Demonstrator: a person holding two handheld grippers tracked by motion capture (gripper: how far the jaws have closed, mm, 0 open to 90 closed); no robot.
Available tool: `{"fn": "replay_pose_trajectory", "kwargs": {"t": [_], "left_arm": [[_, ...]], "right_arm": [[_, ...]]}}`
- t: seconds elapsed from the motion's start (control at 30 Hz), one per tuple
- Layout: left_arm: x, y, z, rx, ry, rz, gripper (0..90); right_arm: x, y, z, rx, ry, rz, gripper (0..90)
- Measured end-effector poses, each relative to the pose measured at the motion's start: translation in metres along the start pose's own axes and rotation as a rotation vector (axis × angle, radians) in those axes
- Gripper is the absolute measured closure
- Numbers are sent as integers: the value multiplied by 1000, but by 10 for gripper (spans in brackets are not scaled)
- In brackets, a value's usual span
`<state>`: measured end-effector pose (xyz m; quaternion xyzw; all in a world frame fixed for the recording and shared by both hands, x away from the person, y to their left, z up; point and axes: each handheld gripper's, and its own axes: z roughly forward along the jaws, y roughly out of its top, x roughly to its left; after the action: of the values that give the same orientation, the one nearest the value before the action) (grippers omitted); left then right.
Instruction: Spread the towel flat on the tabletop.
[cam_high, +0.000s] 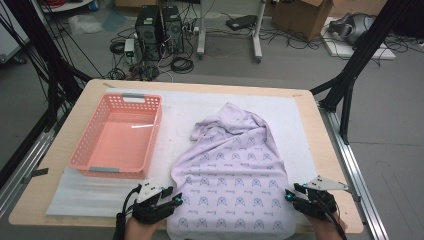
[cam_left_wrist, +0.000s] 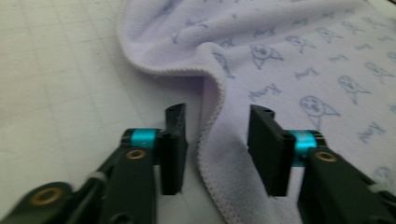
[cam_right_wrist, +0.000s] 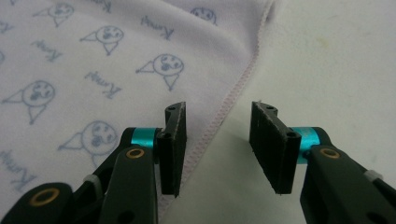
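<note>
your left tongs (cam_high: 176, 199) sit at the lower left of the high view, at the near left edge of the lilac towel (cam_high: 232, 175). in the left gripper view the left tongs (cam_left_wrist: 215, 135) are spread wide with nothing clamped, and the towel's stitched hem (cam_left_wrist: 208, 154) runs up between the two jaws. your right tongs (cam_high: 290, 196) are at the lower right of the high view, at the towel's near right edge. in the right gripper view the right tongs (cam_right_wrist: 217, 135) are equally wide apart and grip nothing; the hem (cam_right_wrist: 219, 116) passes just beside the left jaw. the towel lies flat over the lower centre of the tabletop (cam_high: 320, 135), bunched at its far end. the pink basket (cam_high: 95, 135) stands at the upper left, apart from the towel.
</note>
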<state>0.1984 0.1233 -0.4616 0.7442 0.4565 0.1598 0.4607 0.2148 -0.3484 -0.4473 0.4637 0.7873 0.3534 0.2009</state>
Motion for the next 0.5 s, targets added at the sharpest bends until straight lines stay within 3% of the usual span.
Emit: {"fn": "replay_pose_trajectory", "kwargs": {"t": [0.03, 0.07, 0.13, 0.17, 0.23, 0.33, 0.5], "left_arm": [[2, -1, -1, -1, 0, -11, 787], [5, -1, -2, 4, -24, -48, 868], [6, -2, -5, 10, -39, -52, 876], [6, -3, -7, 17, -43, -53, 878], [6, -6, -12, 19, -42, -55, 879], [6, -12, -22, 25, -51, -69, 880], [-2, -22, -38, 41, -79, -52, 873]], "right_arm": [[0, 0, -1, 4, 5, 12, 599], [1, -1, -1, 7, 12, 14, 666], [2, 0, -3, 24, 45, 6, 853], [4, 1, -4, 26, 43, -19, 874], [6, 1, -7, 49, 51, -23, 882], [4, -3, -14, 53, 79, -13, 884], [9, -13, -29, 71, 97, -18, 884]]}}
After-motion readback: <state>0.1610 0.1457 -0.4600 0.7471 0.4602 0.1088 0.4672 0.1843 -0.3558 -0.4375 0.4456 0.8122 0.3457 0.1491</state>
